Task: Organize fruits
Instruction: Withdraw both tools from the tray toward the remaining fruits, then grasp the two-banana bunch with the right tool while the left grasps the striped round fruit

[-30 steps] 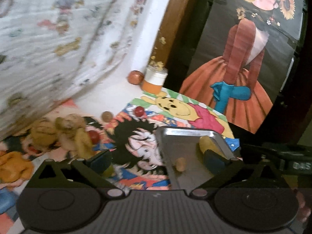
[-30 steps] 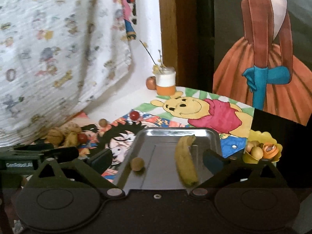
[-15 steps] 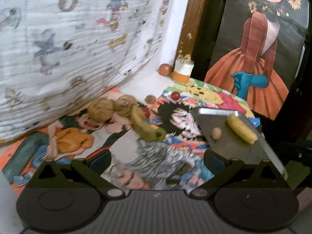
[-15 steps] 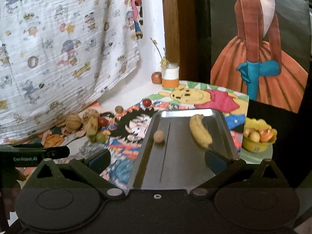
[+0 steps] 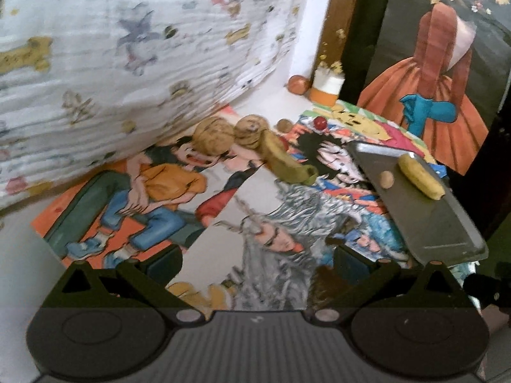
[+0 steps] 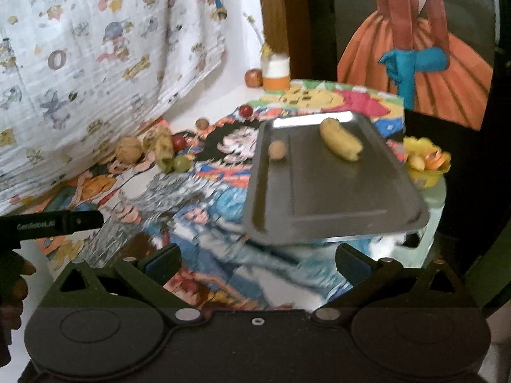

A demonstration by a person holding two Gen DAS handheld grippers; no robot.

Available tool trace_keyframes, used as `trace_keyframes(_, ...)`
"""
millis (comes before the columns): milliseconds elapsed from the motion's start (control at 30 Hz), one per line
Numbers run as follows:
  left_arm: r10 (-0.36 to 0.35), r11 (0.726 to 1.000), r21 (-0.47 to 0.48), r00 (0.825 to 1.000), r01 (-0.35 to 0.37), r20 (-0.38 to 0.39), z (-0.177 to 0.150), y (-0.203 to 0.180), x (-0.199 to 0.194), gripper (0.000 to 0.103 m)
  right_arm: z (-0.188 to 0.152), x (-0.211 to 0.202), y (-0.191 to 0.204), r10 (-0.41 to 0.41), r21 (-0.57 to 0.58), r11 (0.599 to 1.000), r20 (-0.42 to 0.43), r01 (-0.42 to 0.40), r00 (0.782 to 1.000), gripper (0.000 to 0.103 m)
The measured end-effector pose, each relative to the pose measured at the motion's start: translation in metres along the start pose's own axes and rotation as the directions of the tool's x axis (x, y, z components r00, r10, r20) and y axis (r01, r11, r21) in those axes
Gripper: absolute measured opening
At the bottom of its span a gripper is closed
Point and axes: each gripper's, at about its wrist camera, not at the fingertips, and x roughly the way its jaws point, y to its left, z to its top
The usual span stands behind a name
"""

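Nearest to us, our left gripper [image 5: 257, 263] hangs with its jaws spread wide and nothing between them, above the cartoon-printed table cover [image 5: 153, 198]. Our right gripper [image 6: 257, 260] is likewise spread apart and empty, just short of the near rim of the metal tray [image 6: 335, 220].

On the tray lie a banana [image 6: 341, 139] toward its far right part and a small round brown fruit [image 6: 276, 150] near its far left edge, the two well apart.

Left of the tray, on the cover, sits a cluster: a green grape [image 6: 181, 162], a spotted banana [image 6: 164, 150], a red fruit [image 6: 179, 142] and a walnut [image 6: 128, 148].

Beyond the tray's far left corner rest a cherry-red fruit [image 6: 245, 110] and a small brown nut [image 6: 202, 124]. Right of the tray stands a yellow bowl [image 6: 428, 177] of small fruits. Farthest from the tray, an orange-and-white jar [image 6: 276, 73] stands with a reddish apple [image 6: 253, 77] just beside it.
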Motion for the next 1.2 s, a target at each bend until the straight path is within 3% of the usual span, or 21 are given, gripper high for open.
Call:
trace_keyframes(433, 0.1, 0.994, -0.035, 0.995, -0.1, -0.015, 0.009, 0.043, 0.003, 0.103, 0.008, 0.022, 0.054, 0.067, -0.216, 0.973, -0.083, -0.084, 0.994, 0.103)
trace_keyframes(567, 0.118, 0.993, -0.015, 0.993, -0.118, -0.001, 0.022, 0.054, 0.009, 0.103, 0.024, 0.03, 0.071, 0.089, -0.338, 0.935, -0.083, -0.112, 0.993, 0.103)
trace_keyframes(933, 0.12, 0.989, 0.082, 0.992, -0.123, 0.036, 0.059, 0.066, 0.038, 0.103, 0.08, 0.066, 0.102, 0.122, -0.62, 0.772, -0.071, -0.14, 0.99, 0.103)
trace_keyframes(1100, 0.084, 0.992, 0.088, 0.995, -0.087, 0.044, 0.075, 0.065, 0.058, 0.103, 0.109, 0.096, 0.11, 0.153, -0.656, 0.736, -0.077, -0.165, 0.985, 0.102)
trace_keyframes(1200, 0.061, 0.996, 0.066, 0.996, -0.065, 0.058, 0.083, 0.065, 0.071, 0.103, 0.12, 0.118, 0.111, 0.176, -0.647, 0.736, -0.102, -0.199, 0.979, 0.102)
